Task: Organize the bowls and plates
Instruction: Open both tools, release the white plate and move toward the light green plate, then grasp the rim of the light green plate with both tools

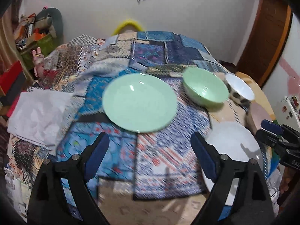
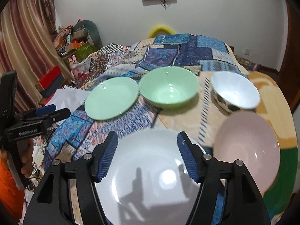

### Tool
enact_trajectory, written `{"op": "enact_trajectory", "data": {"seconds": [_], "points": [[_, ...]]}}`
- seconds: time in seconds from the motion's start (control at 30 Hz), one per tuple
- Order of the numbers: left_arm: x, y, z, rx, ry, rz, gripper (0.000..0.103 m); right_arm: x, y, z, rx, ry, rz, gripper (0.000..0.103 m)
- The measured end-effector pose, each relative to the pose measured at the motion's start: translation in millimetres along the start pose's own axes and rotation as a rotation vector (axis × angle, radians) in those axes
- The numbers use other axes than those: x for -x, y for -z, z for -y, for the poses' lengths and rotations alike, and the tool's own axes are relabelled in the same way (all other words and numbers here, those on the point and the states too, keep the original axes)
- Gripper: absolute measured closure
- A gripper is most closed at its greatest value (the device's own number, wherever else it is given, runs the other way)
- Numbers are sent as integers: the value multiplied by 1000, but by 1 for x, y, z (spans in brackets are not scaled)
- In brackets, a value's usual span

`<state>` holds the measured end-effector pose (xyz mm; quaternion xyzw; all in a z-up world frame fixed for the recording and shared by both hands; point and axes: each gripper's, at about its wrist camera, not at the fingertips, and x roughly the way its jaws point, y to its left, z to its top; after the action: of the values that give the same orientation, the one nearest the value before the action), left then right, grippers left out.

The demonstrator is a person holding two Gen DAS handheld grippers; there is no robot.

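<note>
- White plate (image 2: 150, 168) nearest, green plate (image 2: 112, 98) beyond it to the left — glossy, stiff, likely breakable; pinch at the rim.
- Green bowl (image 2: 169, 87) just beside green plate; patterned bowl (image 2: 235, 92) and pink plate (image 2: 247, 150) to the white plate's right.
- Left gripper (image 1: 150, 155) and right gripper (image 2: 148, 153) — jaws apart, holding nothing.
- All on a quilt (image 1: 159, 52).

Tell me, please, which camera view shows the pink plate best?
The right wrist view: the pink plate lies almost wholly visible beside the white plate. The left wrist view catches only a sliver at its right edge.

Three plates (image 2: 150, 170), two bowls (image 2: 169, 87)
</note>
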<state>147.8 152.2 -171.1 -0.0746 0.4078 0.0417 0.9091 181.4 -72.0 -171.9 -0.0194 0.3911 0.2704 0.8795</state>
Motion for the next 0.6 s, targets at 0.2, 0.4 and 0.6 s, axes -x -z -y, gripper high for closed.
{"op": "enact_trajectory", "data": {"seconds": [0.2, 0.4, 0.6], "points": [[-25, -26, -31, 7, -33, 2, 13, -30, -18, -18, 29, 0, -15, 36], [-66, -40, -59, 4, -40, -42, 13, -70, -28, -32, 45, -14, -69, 36], [-110, -49, -79, -3, -34, -91, 32, -108, -39, -38, 43, -41, -149, 46]]}}
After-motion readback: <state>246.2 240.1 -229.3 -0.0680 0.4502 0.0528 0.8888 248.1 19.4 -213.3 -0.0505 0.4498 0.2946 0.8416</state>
